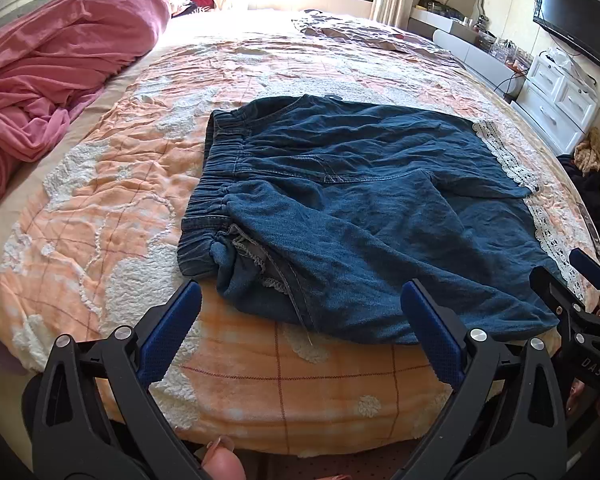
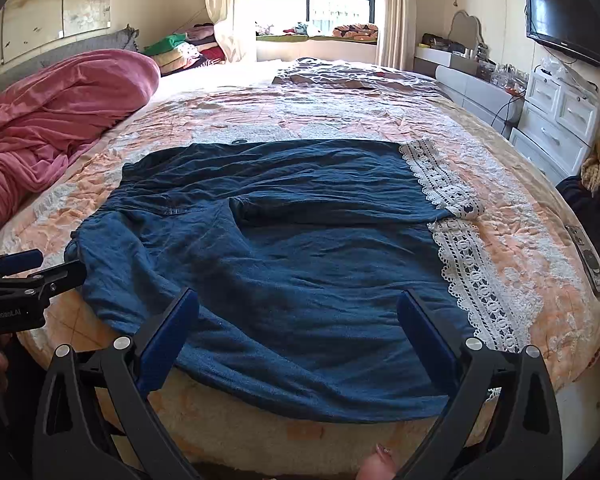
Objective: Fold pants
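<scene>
Pants: the dark blue pants [image 2: 284, 248] lie spread on the bedspread [image 1: 100, 208] near the front edge of the bed, elastic waistband [image 1: 208, 200] to the left, white lace hems [image 2: 472, 276] to the right.
Layout: the two legs lie side by side, the near leg rumpled and partly over the far one; the fabric at the waist corner is bunched and turned inside out.
Left gripper: the left gripper [image 1: 300, 320] hovers over the near waist corner, jaws spread wide, holding nothing.
Right gripper: the right gripper [image 2: 298, 328] hovers over the near leg toward the hem end, jaws spread wide, holding nothing.
Step in hand: judged to be the approach to grasp the near edge for a lengthwise fold, leg over leg.
Grasp points: take the waistband corner with the left and the near lace hem with the right, so the edge lifts as one straight line.
Technique: pinch all layers at the bunched corner; whether a second layer lies folded underneath cannot be told from here.
Carry: lift both ends level and lay the near leg onto the far one, matching seams.
Risk: a grasp on mid-leg cloth would likely drag wrinkles along.
</scene>
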`<action>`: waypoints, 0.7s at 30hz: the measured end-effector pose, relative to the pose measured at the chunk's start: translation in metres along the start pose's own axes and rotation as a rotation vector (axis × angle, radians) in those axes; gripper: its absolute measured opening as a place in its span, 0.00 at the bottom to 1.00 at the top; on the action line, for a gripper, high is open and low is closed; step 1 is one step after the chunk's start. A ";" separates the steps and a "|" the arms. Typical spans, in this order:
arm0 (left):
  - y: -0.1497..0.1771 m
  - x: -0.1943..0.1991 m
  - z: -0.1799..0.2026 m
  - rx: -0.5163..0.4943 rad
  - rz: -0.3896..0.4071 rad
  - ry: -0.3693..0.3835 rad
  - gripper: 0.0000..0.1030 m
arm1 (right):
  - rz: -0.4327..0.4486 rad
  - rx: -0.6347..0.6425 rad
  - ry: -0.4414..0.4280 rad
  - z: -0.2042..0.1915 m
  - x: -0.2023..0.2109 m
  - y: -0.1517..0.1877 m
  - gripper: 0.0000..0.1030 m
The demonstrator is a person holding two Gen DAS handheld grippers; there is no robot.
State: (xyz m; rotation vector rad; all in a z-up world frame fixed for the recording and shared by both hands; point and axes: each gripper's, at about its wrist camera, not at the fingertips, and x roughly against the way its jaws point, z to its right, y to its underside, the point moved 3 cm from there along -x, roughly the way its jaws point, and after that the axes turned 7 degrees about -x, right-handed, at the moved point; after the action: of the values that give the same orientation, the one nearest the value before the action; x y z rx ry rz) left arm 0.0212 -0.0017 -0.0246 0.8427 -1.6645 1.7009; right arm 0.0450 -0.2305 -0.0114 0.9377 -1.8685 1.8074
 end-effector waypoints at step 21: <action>-0.002 0.001 -0.004 -0.001 0.002 -0.009 0.91 | 0.000 0.001 0.001 -0.001 0.000 0.000 0.96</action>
State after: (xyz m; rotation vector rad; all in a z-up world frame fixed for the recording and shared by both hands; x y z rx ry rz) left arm 0.0216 0.0022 -0.0223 0.8495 -1.6724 1.7000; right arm 0.0452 -0.2291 -0.0113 0.9369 -1.8670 1.8091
